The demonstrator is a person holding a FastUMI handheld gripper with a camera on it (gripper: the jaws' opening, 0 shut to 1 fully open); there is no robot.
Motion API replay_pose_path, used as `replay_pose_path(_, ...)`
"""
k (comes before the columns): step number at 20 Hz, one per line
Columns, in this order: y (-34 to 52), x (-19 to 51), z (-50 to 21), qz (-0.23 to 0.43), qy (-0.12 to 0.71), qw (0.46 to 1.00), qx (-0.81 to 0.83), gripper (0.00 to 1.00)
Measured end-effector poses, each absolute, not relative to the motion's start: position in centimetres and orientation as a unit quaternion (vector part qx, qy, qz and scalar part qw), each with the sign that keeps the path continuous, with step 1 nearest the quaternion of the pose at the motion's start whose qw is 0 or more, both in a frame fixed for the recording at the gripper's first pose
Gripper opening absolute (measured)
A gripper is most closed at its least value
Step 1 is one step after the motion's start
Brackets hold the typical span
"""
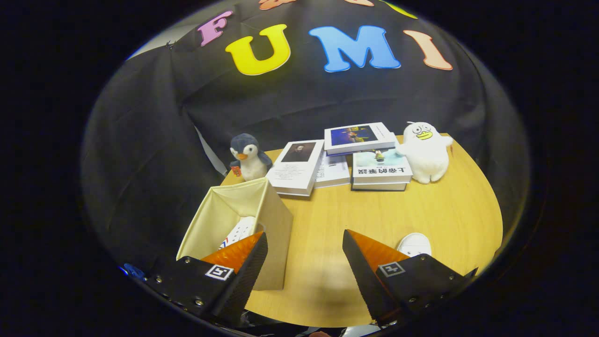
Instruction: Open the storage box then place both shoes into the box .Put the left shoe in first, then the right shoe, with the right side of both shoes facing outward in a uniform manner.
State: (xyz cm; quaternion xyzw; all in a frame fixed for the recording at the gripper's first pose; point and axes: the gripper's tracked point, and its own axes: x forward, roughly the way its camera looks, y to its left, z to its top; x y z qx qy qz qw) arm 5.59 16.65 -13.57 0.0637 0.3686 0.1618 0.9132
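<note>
A beige fabric storage box (276,220) stands open on the wooden table, just ahead of my left finger. Inside it lies a white shoe (239,232) with red and blue marks, partly hidden by that finger. A second white shoe (414,244) rests on the table just beyond my right finger, only its rounded end showing. My gripper (305,255) hangs above the table's near part, open wide, with nothing between its fingers.
A penguin plush (248,157) stands behind the box. Several books (299,166) lie stacked across the back of the table (440,210). A white duck plush (426,152) stands at the back right. Bare tabletop lies between the fingers.
</note>
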Motion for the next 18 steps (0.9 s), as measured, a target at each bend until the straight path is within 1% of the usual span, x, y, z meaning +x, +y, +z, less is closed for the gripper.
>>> replay_pose_path(8,6.2,5.5,-15.8,0.091,0.378,0.918,0.073,0.97)
replay_pose_path(18,-1.5,3.4,-23.8,0.027,0.453,0.89,0.052,0.97)
